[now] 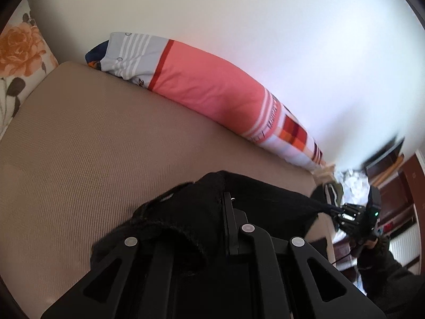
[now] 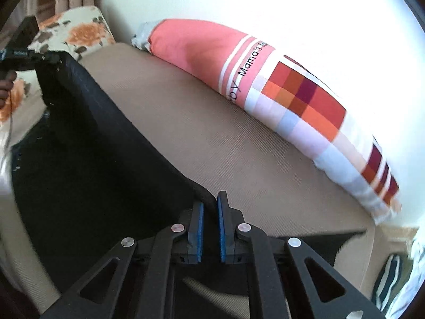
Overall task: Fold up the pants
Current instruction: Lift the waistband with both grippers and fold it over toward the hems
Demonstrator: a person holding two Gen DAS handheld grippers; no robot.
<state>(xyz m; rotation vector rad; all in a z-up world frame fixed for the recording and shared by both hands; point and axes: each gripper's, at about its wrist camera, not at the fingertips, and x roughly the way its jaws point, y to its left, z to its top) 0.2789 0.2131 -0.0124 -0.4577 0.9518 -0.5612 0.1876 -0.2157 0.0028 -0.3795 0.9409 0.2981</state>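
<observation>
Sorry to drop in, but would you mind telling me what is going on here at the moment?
A person is folding black pants on a beige bed, with a handheld gripper in each hand. The left gripper is shut on one end of the fabric and the right gripper pinches the other, so the pants hang stretched between them above the bed. A long pink patterned pillow lies along the wall behind. No fold is laid yet.

Open beige mattress [image 2: 212, 138] ahead; long pillow [image 2: 292, 93] along the wall [image 1: 265, 26].
</observation>
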